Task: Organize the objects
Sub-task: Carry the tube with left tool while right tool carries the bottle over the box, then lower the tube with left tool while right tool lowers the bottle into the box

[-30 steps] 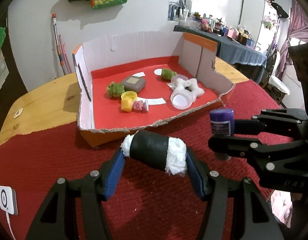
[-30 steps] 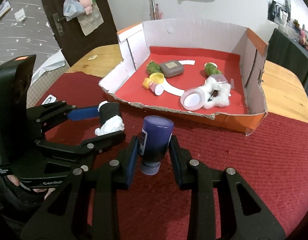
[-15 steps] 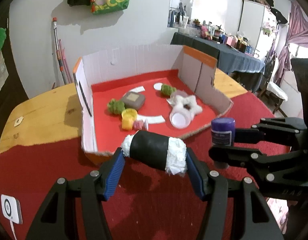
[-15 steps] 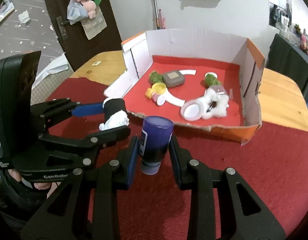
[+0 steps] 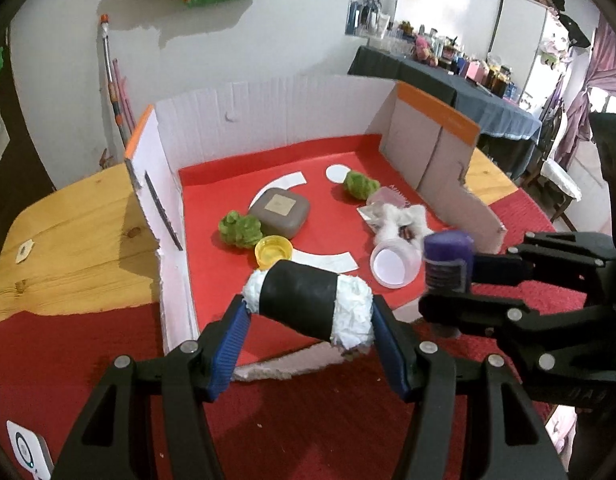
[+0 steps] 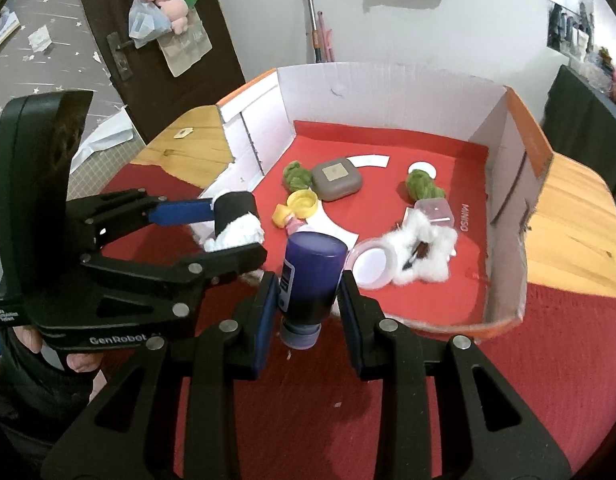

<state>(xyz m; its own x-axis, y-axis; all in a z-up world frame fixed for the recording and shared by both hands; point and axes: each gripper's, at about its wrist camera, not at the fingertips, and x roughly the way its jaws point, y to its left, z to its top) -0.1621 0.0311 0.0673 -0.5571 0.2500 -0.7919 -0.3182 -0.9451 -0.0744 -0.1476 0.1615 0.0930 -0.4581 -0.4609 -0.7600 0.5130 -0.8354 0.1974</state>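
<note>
My left gripper (image 5: pixel 308 328) is shut on a black roll with white paper ends (image 5: pixel 304 300), held above the front edge of the cardboard box (image 5: pixel 268 108). The roll also shows in the right wrist view (image 6: pixel 234 220). My right gripper (image 6: pixel 308 292) is shut on a purple bottle (image 6: pixel 312 276), held upside down over the box's front edge; it also shows in the left wrist view (image 5: pixel 448 264). The box has a red floor (image 6: pixel 388 144) with small items on it.
In the box lie a grey case (image 5: pixel 280 212), two green clumps (image 5: pixel 240 230), a yellow lid (image 5: pixel 273 250), a white lid (image 5: pixel 392 266), white fluff (image 5: pixel 400 220) and a clear pot (image 6: pixel 434 212). A red cloth (image 6: pixel 548 380) covers the wooden table (image 5: pixel 80 240).
Both grippers have moved forward and up with their loads, from over the red cloth to over the box's front edge. The box looks closer and larger.
</note>
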